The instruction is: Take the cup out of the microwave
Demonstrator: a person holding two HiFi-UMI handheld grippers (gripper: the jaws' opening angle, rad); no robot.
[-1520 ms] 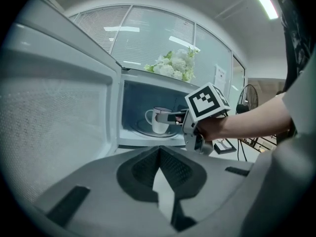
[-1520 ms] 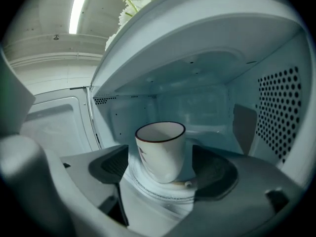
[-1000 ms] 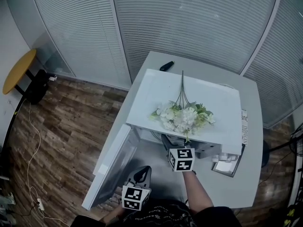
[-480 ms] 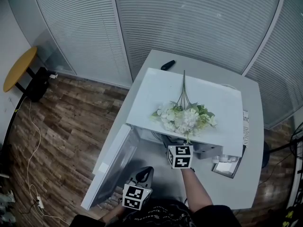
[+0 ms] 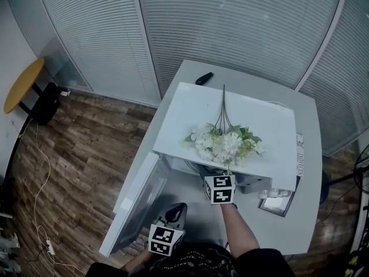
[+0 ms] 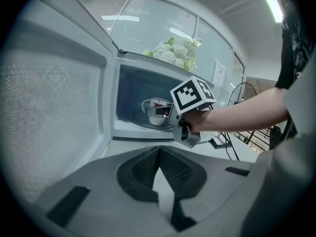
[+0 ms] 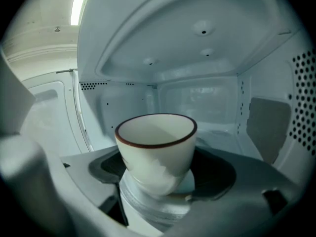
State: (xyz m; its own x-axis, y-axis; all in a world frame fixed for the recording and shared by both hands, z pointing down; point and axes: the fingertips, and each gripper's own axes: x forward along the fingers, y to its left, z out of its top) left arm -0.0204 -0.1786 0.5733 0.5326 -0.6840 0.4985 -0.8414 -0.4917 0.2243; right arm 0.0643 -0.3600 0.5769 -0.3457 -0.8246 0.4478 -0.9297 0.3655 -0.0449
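White, red-rimmed ceramic cup [image 7: 157, 142] is clamped in the right gripper [image 7: 157, 181] inside the open white microwave [image 7: 197, 43]; the left gripper [image 6: 159, 157] has its jaws touching, holding nothing.

Cup [image 7: 157, 147]: glossy glazed white ceramic with a dark red rim line. Microwave [image 7: 207, 43]: smooth, semi-gloss white-coated cavity with perforated side walls; door [image 6: 54, 102] with fine dotted mesh. Left gripper [image 6: 159, 149]: matt grey plastic, with dark, finely ribbed pads [image 6: 140, 174]. Floor [image 5: 81, 154]: wood-grain planks. Table [image 5: 310, 189]: smooth, matt pale grey.
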